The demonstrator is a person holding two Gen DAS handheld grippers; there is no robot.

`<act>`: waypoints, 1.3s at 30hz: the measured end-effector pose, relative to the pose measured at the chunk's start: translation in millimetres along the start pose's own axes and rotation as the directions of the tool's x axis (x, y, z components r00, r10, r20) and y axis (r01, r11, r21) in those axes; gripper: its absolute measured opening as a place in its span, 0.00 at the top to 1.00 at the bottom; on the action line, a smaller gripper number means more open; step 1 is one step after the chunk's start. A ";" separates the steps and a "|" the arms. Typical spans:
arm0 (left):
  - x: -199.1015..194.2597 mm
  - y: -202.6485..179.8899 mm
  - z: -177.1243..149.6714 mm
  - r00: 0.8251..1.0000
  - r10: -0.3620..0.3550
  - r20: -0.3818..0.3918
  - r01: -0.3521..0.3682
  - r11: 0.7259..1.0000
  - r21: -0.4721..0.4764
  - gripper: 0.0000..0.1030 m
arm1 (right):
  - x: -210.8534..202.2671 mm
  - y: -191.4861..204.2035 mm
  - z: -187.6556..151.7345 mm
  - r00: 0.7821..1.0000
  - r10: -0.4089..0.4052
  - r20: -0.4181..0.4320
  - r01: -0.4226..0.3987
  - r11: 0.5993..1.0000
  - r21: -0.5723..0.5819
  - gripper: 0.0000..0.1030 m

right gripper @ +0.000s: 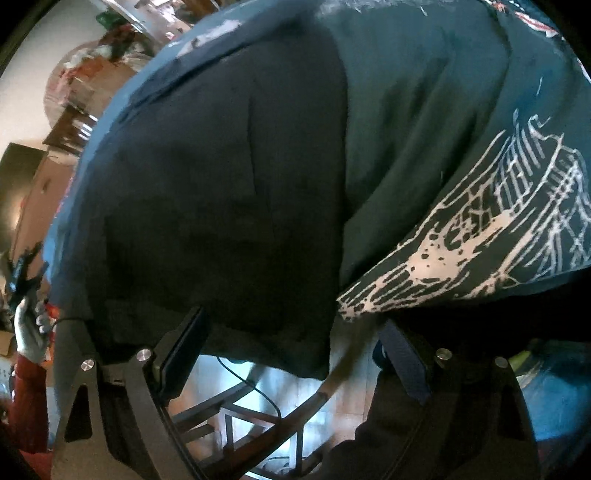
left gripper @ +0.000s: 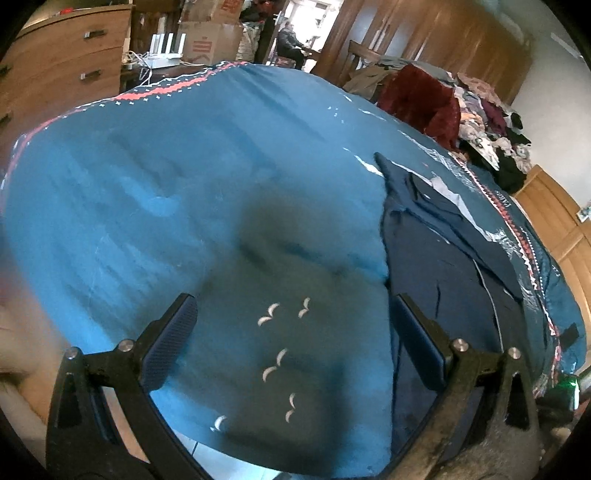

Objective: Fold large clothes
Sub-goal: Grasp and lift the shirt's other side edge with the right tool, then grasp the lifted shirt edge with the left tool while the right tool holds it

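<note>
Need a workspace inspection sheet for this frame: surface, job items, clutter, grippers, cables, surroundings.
Surface: teal bedspread with a red-white border and small white bird prints, lying mostly flat.
Job's things: navy garment on the spread's right side, creased, lower edge hanging over the edge in the right wrist view.
Clutter: clothes pile beyond the far right corner; cardboard boxes at the back.
Grippers: left gripper open over the spread, holding nothing; right gripper open at the garment's hanging edge, nothing between the fingers.
Cables: dark cable below the surface edge; white cables by the router.
Surroundings: wooden dresser, wardrobe, seated person in the doorway.
</note>
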State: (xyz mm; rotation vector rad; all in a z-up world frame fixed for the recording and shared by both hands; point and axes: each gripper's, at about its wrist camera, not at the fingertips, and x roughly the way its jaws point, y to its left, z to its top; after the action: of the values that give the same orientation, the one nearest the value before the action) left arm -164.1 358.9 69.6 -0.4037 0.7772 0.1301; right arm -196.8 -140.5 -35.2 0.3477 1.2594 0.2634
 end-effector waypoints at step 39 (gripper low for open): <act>-5.6 -22.7 -24.4 0.944 -0.289 -0.158 0.305 0.947 0.095 0.04 | 6.7 -10.9 2.0 0.999 0.052 -0.008 -0.052 0.999 0.005 0.09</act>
State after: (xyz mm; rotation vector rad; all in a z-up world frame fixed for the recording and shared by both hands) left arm -178.1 328.5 64.8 -0.4158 0.8504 -0.2302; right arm -193.0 -148.1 -44.9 0.3847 1.2604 0.3067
